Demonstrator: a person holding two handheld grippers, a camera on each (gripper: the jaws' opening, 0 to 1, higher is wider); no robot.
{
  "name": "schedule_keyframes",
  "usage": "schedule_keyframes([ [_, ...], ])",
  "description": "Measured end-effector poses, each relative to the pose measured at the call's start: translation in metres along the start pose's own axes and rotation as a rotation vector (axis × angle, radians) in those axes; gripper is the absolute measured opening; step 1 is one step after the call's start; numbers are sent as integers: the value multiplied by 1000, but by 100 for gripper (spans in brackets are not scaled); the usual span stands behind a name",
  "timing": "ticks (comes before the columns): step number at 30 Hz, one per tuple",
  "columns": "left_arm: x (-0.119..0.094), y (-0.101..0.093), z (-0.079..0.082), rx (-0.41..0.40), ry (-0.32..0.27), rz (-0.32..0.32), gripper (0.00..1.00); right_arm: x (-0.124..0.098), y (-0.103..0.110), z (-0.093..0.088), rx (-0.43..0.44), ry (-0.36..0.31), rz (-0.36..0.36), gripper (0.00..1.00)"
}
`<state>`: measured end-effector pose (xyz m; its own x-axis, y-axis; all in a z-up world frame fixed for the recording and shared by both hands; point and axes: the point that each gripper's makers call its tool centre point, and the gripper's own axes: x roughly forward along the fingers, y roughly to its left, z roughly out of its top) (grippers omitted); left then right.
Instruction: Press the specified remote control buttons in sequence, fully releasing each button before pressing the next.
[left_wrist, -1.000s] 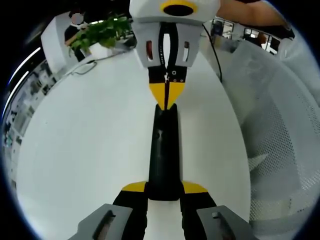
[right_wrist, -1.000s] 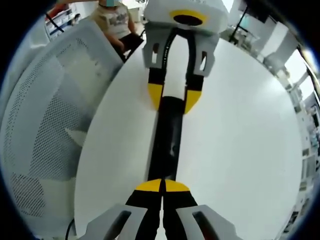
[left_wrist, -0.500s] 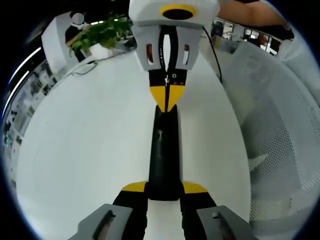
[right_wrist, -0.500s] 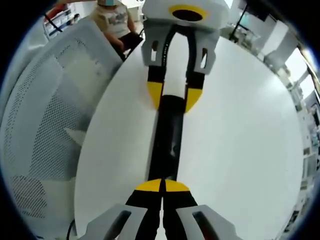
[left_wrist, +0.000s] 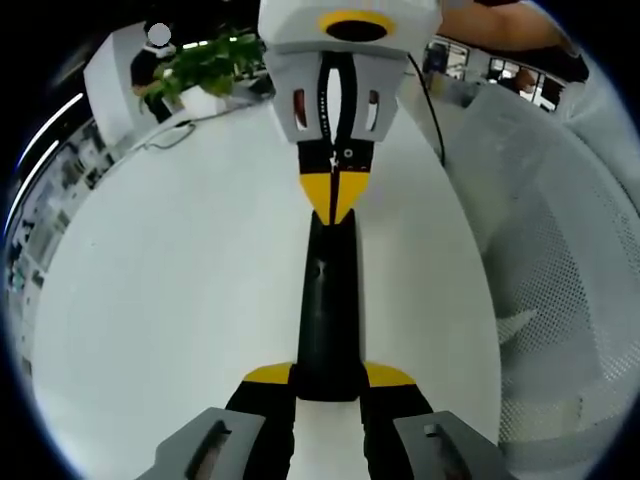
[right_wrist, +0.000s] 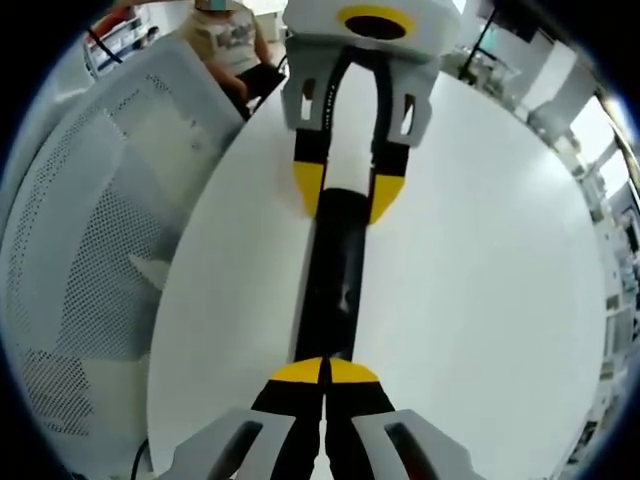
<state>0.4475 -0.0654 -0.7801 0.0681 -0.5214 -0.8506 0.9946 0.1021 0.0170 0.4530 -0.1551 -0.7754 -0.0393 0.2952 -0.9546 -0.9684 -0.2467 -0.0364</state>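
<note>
In the left gripper view we see our left hand-held gripper (left_wrist: 329, 374) clamped on the near end of the slim black plastic remote control (left_wrist: 328, 300), which lies on the white round desk (left_wrist: 180, 280). The right hand-held gripper (left_wrist: 332, 196), its yellow tips together, meets the remote's far end.

In the right gripper view we see the right hand-held gripper (right_wrist: 325, 372) closed at the remote control (right_wrist: 335, 275); the left hand-held gripper (right_wrist: 346, 192) grips the far end. A white mesh chair (right_wrist: 90, 210) stands beside the desk (right_wrist: 480, 260).

White table (left_wrist: 180, 300), white mesh chair (right_wrist: 80, 250), green plant (left_wrist: 205, 62), seated person (right_wrist: 232, 45)
</note>
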Motion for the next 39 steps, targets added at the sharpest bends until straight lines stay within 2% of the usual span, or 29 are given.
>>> schedule_keyframes([
  [8, 0, 0, 0, -2, 2, 2, 23, -1, 0, 0, 21, -4, -7, 0],
  [20, -1, -2, 1, 1, 5, 3, 23, -1, 0, 0, -8, 8, -28, 0],
  [27, -1, -3, 1, 3, 9, 2, 23, -6, -1, 0, -10, -7, -37, 0],
  [39, -1, -1, 1, 3, 11, 2, 23, -14, 0, 10, 4, -43, -43, 0],
])
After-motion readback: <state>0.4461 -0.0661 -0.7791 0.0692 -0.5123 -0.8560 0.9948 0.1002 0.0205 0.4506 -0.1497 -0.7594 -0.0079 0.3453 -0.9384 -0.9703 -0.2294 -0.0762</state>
